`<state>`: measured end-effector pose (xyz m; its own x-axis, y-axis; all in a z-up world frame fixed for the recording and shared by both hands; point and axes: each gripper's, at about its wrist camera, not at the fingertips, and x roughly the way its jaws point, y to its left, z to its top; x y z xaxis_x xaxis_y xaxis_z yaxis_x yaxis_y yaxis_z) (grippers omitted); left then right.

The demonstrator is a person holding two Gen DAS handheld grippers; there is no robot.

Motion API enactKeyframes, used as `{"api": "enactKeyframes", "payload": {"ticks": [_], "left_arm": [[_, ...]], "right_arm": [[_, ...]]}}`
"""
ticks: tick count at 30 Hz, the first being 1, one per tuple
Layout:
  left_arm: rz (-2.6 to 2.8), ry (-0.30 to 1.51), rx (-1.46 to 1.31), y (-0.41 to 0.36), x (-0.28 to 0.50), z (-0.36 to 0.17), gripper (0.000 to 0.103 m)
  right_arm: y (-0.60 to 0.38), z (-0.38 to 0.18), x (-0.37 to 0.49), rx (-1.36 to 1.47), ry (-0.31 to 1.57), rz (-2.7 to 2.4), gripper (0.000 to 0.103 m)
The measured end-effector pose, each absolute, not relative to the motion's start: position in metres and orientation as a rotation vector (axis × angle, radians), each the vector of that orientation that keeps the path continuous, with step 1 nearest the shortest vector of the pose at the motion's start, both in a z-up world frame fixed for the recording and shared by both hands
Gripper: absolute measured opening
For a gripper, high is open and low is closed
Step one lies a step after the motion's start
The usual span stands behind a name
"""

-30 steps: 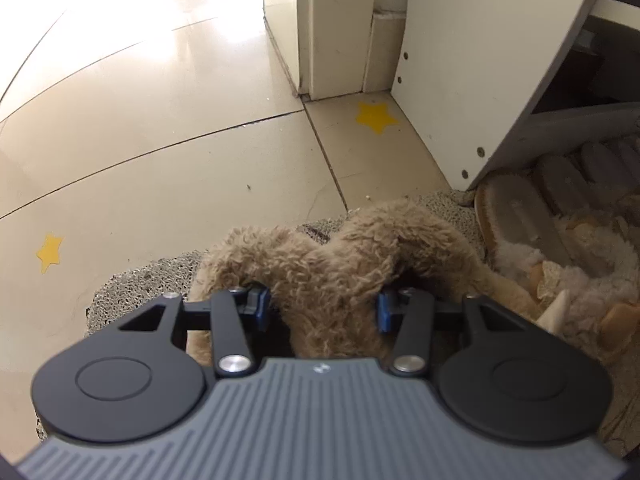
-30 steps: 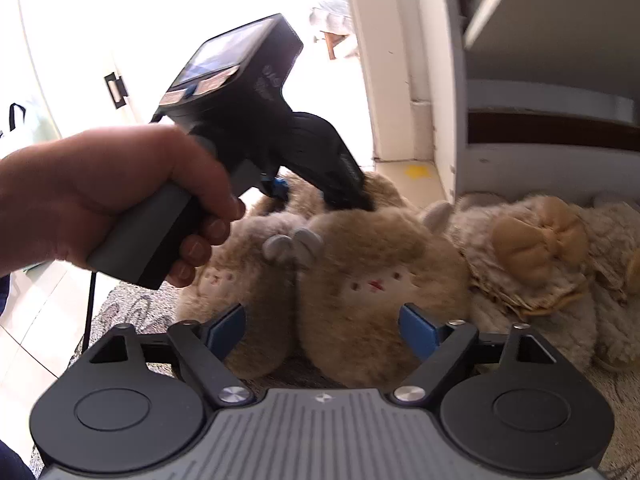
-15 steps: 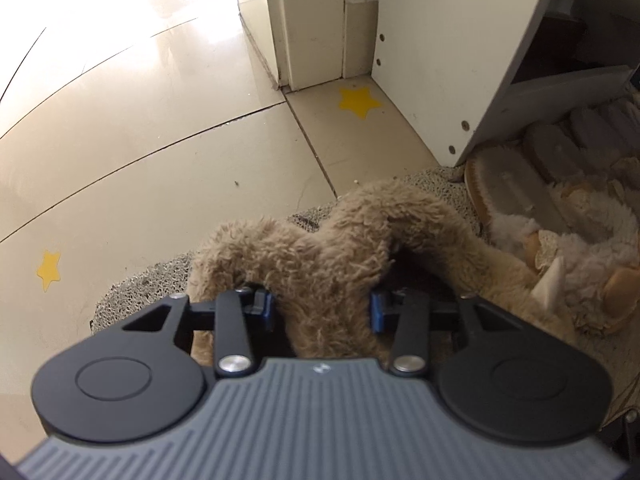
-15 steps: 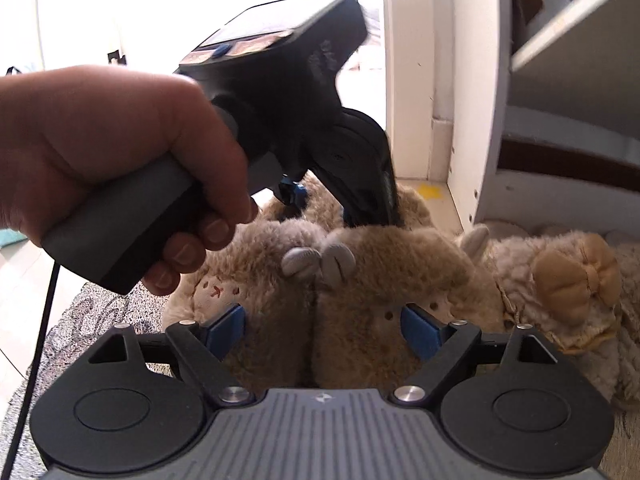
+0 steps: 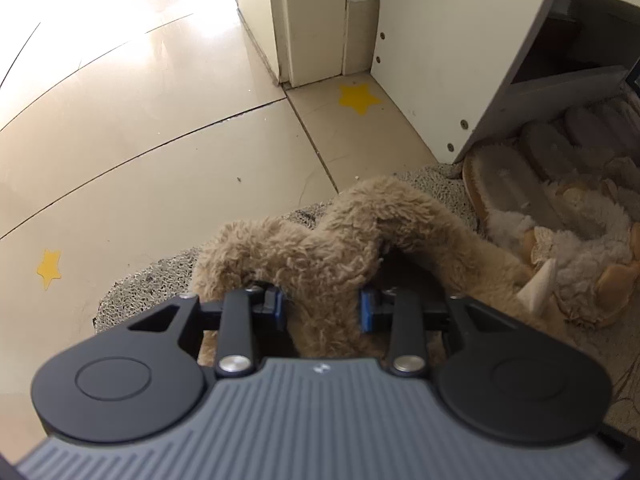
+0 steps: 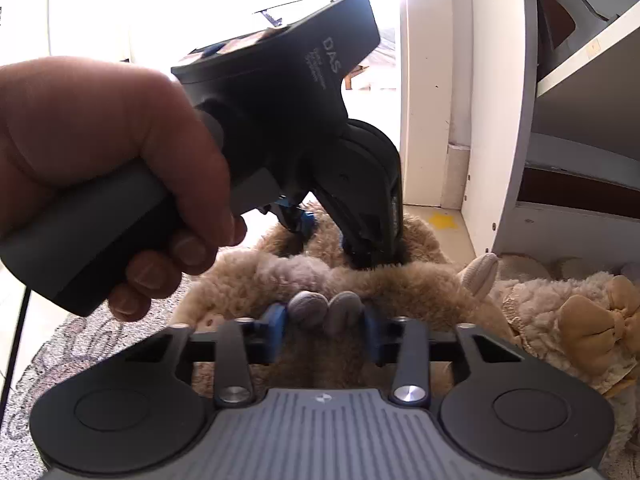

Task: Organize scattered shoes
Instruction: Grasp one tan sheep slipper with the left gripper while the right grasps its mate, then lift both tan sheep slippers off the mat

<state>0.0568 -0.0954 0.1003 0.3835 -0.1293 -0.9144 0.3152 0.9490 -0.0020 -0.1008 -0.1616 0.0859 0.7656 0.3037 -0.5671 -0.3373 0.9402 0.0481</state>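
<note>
A pair of fuzzy tan slippers (image 5: 320, 248) lies side by side on a grey mat (image 5: 152, 280). My left gripper (image 5: 322, 306) points steeply down at their heel ends. Its jaws are closing, and the blue pads (image 5: 278, 306) squeeze the two adjoining fur rims together. In the right wrist view the same slippers (image 6: 420, 284) face me with small grey ears (image 6: 308, 310) on their toes. My right gripper (image 6: 324, 320) has its jaws closing from both sides on the touching toes, ears between the pads. A hand (image 6: 100, 140) holds the left gripper (image 6: 340, 240) behind.
Cream slippers with tan bows (image 6: 560, 320) lie to the right of the pair, also seen as soles and fleece (image 5: 580, 248). A white shoe rack (image 5: 440, 60) stands just beyond, its shelves (image 6: 580, 80) at the right. Glossy tile floor with yellow star stickers (image 5: 358, 98) spreads left.
My right gripper moved in closer and its jaws went from wide apart to pinched on the two toes. The left jaws narrowed further on the heel rims.
</note>
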Motion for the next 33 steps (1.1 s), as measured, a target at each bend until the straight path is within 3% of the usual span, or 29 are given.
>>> {"api": "enactKeyframes", "payload": {"ticks": [24,33], "left_arm": [[-0.319,1.159,0.17,-0.118,0.013,0.11,0.03],[-0.275,1.19,0.143,-0.109,0.017,0.095,0.033]], "right_arm": [[-0.207,0.115,-0.123,-0.064,0.672,0.342,0.03],[-0.198,0.098,-0.136,0.041,0.697,0.354,0.038]]}}
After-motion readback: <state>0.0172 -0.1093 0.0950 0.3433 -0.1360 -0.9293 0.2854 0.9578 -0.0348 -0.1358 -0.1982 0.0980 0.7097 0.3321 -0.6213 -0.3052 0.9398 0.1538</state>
